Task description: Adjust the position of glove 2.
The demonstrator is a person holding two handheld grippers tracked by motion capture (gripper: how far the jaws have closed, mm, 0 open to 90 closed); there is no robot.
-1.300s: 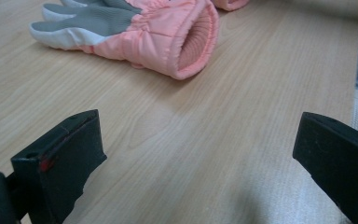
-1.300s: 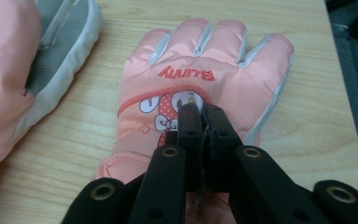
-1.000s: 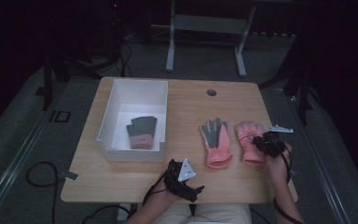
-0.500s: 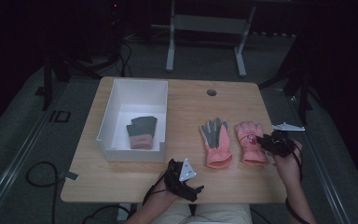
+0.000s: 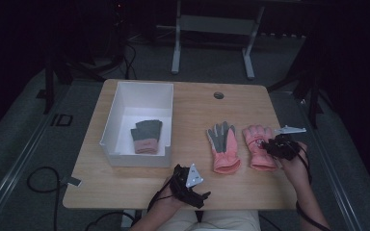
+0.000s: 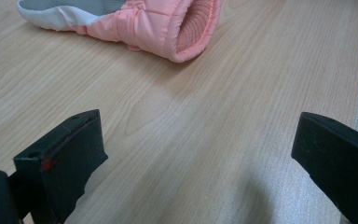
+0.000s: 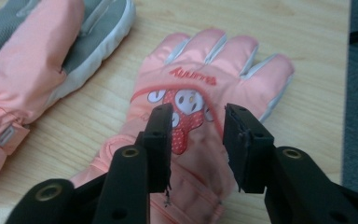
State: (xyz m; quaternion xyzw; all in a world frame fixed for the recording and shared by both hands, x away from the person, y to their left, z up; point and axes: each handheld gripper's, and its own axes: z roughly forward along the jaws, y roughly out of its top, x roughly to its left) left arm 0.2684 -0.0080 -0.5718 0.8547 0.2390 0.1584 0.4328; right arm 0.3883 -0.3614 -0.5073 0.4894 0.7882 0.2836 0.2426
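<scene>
Two pink ski gloves lie side by side on the wooden table. One is palm up with a grey palm, and its cuff shows in the left gripper view. The other lies back up with a cartoon patch. My right gripper hovers over that glove's wrist. Its jaws have just been opening and stand partly apart, with nothing pinched between them. Near the front edge my left gripper rests wide open over bare wood.
A white box at the left holds a grey glove with a pink cuff. A cable hole sits at the table's far side. A metal stand is behind the table, and a cable lies on the floor at left.
The right hand drifted slightly right off the glove and came back over its wrist. The gloves and the left gripper have stayed put.
</scene>
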